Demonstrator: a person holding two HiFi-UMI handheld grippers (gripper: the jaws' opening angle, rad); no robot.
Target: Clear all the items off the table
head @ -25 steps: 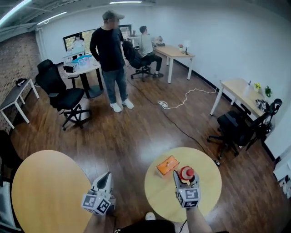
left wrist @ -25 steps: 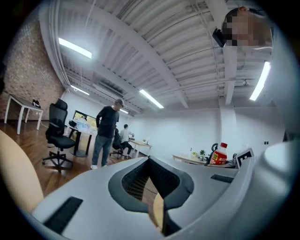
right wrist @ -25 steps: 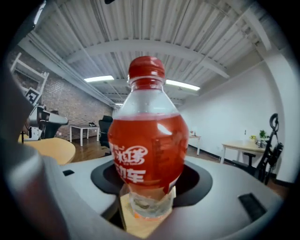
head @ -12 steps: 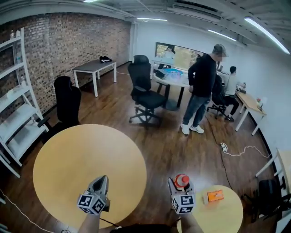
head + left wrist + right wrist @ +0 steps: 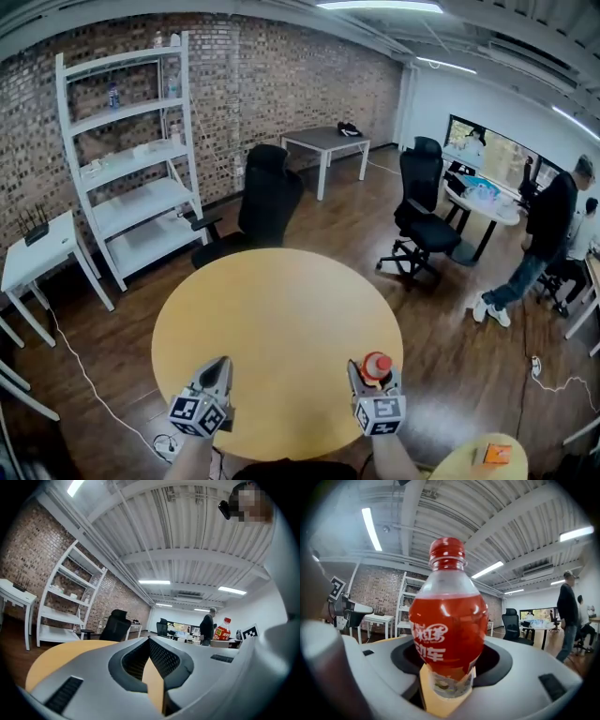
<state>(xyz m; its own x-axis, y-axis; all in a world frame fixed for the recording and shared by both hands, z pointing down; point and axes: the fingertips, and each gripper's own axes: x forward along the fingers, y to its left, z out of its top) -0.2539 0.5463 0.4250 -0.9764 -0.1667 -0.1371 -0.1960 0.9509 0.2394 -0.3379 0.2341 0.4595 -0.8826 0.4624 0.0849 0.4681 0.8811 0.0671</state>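
Note:
A red-filled drink bottle with a red cap stands upright between the jaws of my right gripper, which is shut on its lower body. In the right gripper view the bottle fills the middle. Both grippers hover over the near edge of a large round yellow table. My left gripper is shut with nothing in it; in its own view its jaws meet, and the bottle shows off to the right. A small round table at the bottom right carries an orange box.
A white shelf unit stands against the brick wall, with a small white table to its left. Two black office chairs stand beyond the big table. A person walks at the right.
The view has swung left: the large round table has come to lie under both grippers, and the small table with the orange box has slid to the bottom right. The bottle stays gripped.

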